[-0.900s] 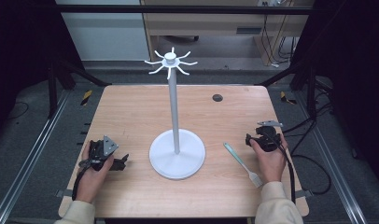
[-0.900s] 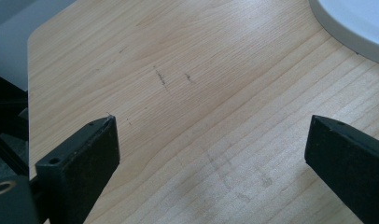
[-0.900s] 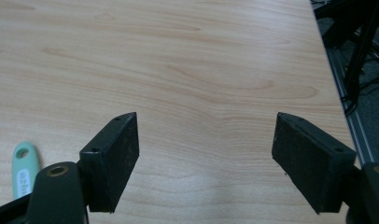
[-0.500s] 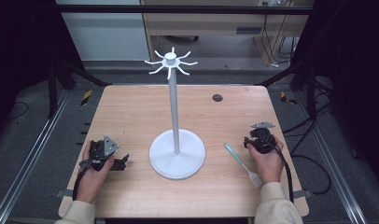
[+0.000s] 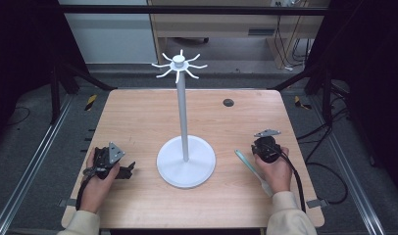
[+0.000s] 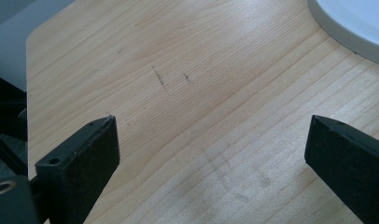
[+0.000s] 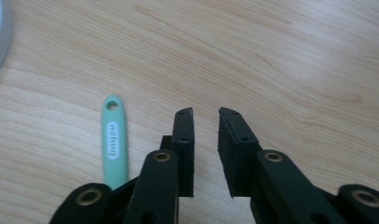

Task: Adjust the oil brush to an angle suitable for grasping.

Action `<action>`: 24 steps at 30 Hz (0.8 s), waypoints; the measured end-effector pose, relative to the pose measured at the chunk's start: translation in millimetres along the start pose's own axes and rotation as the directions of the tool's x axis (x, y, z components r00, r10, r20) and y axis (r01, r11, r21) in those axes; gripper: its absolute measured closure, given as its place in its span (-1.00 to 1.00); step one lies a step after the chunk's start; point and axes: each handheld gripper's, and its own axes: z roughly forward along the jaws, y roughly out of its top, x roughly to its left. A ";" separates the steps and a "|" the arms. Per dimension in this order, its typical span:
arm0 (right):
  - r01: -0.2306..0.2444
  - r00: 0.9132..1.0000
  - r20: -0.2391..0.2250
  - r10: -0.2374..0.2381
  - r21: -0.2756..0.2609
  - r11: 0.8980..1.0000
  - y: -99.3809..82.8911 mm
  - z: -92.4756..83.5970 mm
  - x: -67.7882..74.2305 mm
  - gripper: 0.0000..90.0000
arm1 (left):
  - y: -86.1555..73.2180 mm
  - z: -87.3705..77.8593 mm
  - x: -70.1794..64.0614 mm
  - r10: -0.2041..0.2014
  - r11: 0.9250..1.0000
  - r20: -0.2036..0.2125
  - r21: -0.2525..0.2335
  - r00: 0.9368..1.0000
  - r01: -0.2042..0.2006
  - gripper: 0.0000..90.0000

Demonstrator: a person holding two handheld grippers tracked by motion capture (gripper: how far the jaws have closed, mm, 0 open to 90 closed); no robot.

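A white stand (image 5: 186, 161) with a round base, a tall pole and hook arms at its top rises from the middle of the wooden table (image 5: 138, 117). A mint-green utensil handle (image 5: 245, 161) lies to the right of the base, its far part passing under the person's right hand. In the right gripper view the handle (image 7: 114, 140), with a hole at its end, lies just left of my right gripper (image 7: 206, 114), whose jaws stand a narrow gap apart around nothing. My right gripper (image 5: 258, 148) hovers beside the handle. My left gripper (image 5: 128, 169) (image 6: 211, 140) rests wide open left of the base (image 6: 355, 23).
A small dark round grommet (image 5: 228, 102) sits in the table's far right part. Metal frame rails run along both sides of the table, and cables trail on the floor to the right. Bare wood lies between the left gripper and the stand.
My right gripper has shifted a little to the left, closer to the green handle. The left gripper and the stand have stayed where they were.
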 end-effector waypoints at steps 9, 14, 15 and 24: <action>0.030 0.998 -0.050 -0.029 0.015 0.999 1.0 2.1 9.2 0.99 | 0.2 0.1 -0.4 0.003 1.000 -0.001 -0.003 1.000 -0.003 -0.94; 0.032 0.995 -0.096 -0.030 0.018 0.999 0.9 3.7 11.4 1.00 | 0.5 0.0 -0.5 0.005 1.000 -0.001 -0.002 1.000 -0.005 -0.94; 0.032 0.995 -0.099 -0.030 0.021 0.999 0.7 4.3 12.2 1.00 | 0.5 -0.1 -0.5 0.005 1.000 -0.001 -0.003 1.000 -0.005 -0.94; 0.045 0.990 -0.140 -0.035 0.067 0.997 -0.4 10.3 17.1 1.00 | 0.5 0.1 -0.6 0.006 1.000 0.001 -0.001 1.000 -0.006 -0.94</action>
